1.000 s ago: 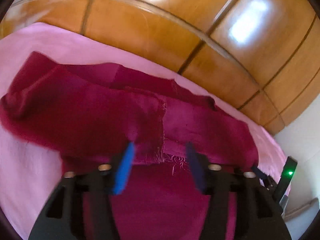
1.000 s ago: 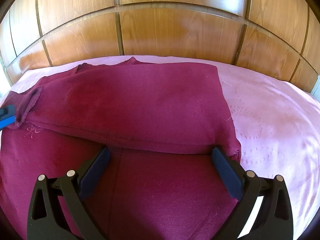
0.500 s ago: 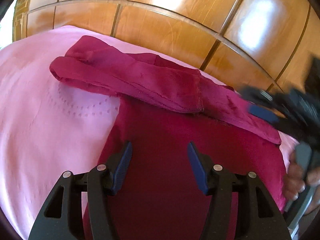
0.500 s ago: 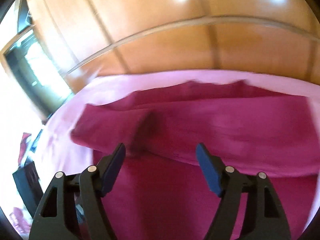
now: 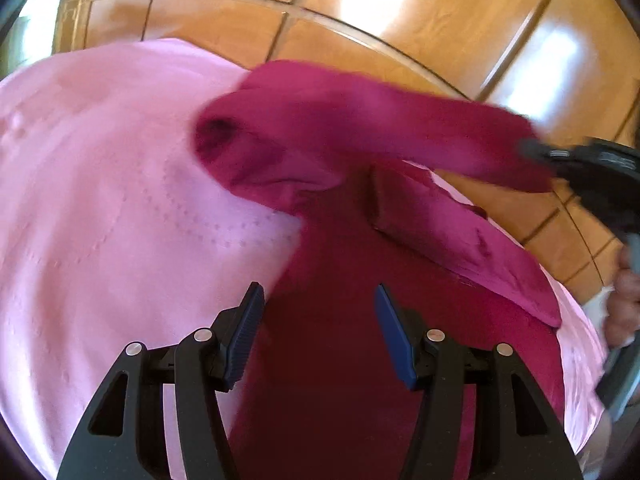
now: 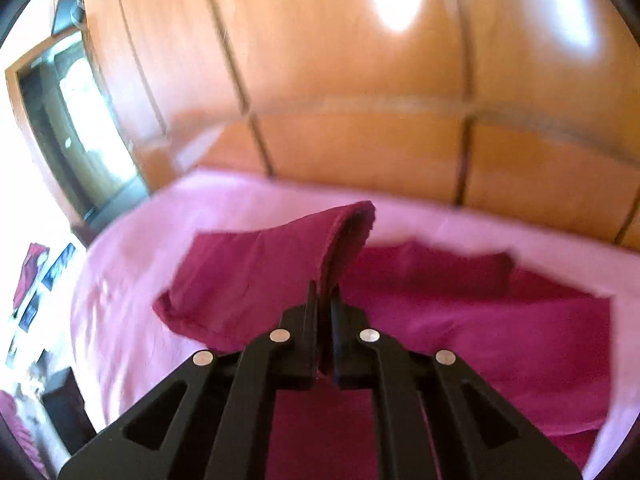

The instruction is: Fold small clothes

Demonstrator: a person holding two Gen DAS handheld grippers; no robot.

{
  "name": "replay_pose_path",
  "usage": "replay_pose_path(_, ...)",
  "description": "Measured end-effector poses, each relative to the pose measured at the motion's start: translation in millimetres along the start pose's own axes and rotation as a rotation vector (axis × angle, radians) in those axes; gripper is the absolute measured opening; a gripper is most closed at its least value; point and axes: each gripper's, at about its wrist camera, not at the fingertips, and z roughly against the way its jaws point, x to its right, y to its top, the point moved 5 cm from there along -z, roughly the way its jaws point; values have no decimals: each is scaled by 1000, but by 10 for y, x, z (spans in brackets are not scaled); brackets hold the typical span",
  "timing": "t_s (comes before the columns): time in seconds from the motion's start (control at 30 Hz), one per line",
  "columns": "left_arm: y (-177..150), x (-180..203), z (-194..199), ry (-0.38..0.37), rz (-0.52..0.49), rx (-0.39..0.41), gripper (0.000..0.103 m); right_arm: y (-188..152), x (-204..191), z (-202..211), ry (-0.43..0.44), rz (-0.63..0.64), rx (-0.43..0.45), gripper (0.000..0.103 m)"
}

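A dark red garment [image 5: 340,360] lies spread on the pink bedsheet [image 5: 100,200]. My right gripper [image 6: 323,296] is shut on the end of the garment's sleeve [image 6: 280,264] and holds it lifted above the bed. In the left wrist view that raised sleeve [image 5: 360,128] stretches across to the right gripper [image 5: 532,148] at the right edge. My left gripper [image 5: 316,308] stands open low over the garment's body, with nothing pinched between its blue pads [image 5: 244,332].
A glossy wooden headboard wall [image 5: 360,20] runs behind the bed. A person's hand [image 5: 624,300] shows at the right edge of the left wrist view. A doorway [image 6: 80,120] and dark objects [image 6: 60,408] lie left of the bed.
The right gripper shut on the sleeve end and lifted it off the bed. The left gripper slid left and lower over the garment, still open.
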Motion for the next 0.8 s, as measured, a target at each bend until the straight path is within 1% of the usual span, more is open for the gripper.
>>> replay_pose_path(0.07,28,-27,-28,34,5,-2,57,47,211,175,-36,-23,38,4)
replay_pose_path(0.1,42,-38,-49,60,1,-4,57,53,382,283,-61,-43,60,4)
replay_pose_path(0.13,62,-54,-77,96,3,-6,57,25,497,362,-80,-55,71,4)
replay_pose_path(0.23,122,-98,-144,142,16,-11,57,-134,881,545,-140,-107,81,4)
replay_pose_path(0.3,166,-137,-171,162,20,-11,57,-294,1177,581,-173,-160,62,4)
replay_pose_path(0.37,199,-113,-198,180,5,-5,57,-426,1433,534,-210,-202,38,4)
replay_pose_path(0.43,214,-105,-227,200,-13,-8,56,-642,1711,486,-261,-252,2,4)
replay_pose_path(0.47,222,-113,-225,206,-15,-7,56,-714,1783,461,-274,-271,-13,4)
replay_pose_path(0.5,228,-118,-211,212,-17,-3,55,-861,1949,382,-287,-318,-45,4)
replay_pose_path(0.57,261,-117,-173,214,-17,6,51,-1022,2158,280,-287,-388,-90,4)
replay_pose_path(0.63,322,-79,-91,197,-21,41,50,-1153,2268,204,-268,-437,-106,4)
replay_pose_path(0.7,423,43,-3,165,-55,88,50,-1191,2284,166,-247,-462,-88,4)
replay_pose_path(0.8,564,275,-12,114,-124,117,50,-1175,2258,151,-241,-463,-84,4)
